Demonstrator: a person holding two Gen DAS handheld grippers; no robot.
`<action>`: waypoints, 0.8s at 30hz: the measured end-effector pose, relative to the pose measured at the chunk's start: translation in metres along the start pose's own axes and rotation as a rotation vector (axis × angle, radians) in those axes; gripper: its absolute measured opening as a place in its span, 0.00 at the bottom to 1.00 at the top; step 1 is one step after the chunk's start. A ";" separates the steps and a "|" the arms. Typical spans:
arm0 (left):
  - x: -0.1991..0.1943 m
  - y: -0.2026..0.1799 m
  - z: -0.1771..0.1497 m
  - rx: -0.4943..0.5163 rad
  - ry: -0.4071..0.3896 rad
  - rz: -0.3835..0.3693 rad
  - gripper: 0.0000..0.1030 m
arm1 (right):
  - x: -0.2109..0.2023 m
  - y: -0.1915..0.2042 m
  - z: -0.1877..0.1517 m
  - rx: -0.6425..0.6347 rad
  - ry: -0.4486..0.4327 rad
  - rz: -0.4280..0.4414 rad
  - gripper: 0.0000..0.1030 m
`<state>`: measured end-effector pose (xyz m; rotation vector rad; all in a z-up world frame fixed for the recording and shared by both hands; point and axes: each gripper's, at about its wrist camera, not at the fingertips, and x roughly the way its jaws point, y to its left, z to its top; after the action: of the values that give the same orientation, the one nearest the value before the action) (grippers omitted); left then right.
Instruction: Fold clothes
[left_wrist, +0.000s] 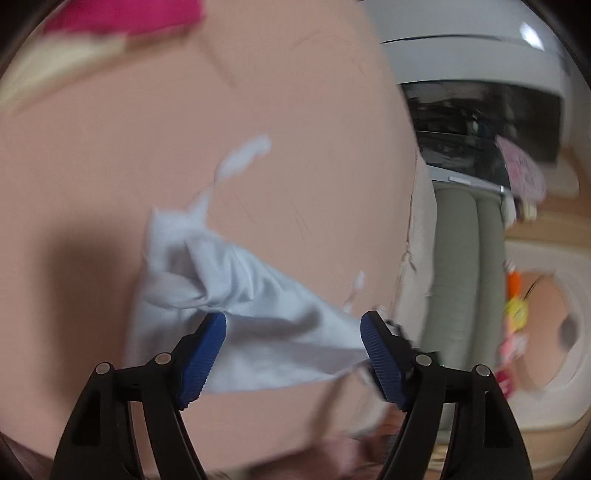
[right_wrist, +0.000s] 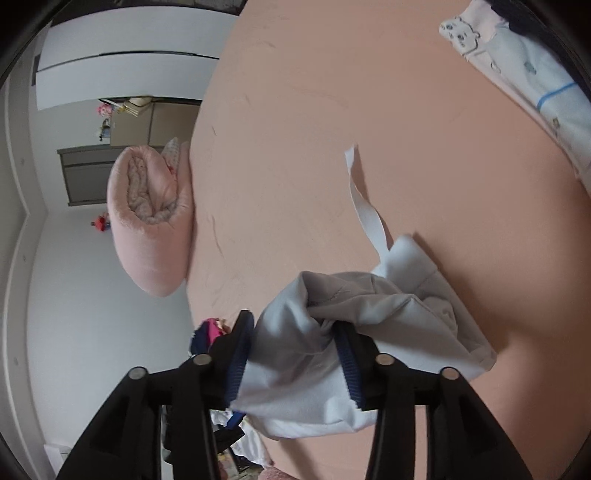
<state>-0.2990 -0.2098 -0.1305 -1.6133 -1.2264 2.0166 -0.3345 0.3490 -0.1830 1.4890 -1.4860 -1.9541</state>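
white garment (right_wrist: 369, 317) bunched, strap trailing away | left gripper (left_wrist: 293, 325) spread wide | right gripper (right_wrist: 295, 328) clamped on garment

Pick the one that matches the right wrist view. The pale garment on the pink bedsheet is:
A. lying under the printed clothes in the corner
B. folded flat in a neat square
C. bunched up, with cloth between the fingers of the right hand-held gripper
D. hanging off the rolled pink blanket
C: the pale garment lies crumpled on the pink bedsheet, and its cloth fills the gap between the fingers of the right hand-held gripper.
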 end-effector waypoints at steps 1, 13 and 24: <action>-0.010 -0.006 -0.003 0.073 -0.046 0.045 0.72 | -0.008 0.002 0.000 -0.012 -0.026 0.013 0.47; 0.063 -0.038 -0.057 0.795 -0.141 0.474 0.71 | 0.053 0.109 -0.078 -0.979 -0.209 -0.403 0.57; 0.104 -0.026 -0.007 0.861 -0.125 0.441 0.71 | 0.051 0.005 -0.087 -0.948 -0.080 -0.616 0.55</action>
<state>-0.3347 -0.1216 -0.1800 -1.3644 0.0663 2.4158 -0.2856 0.2629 -0.2025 1.4459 0.0442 -2.4953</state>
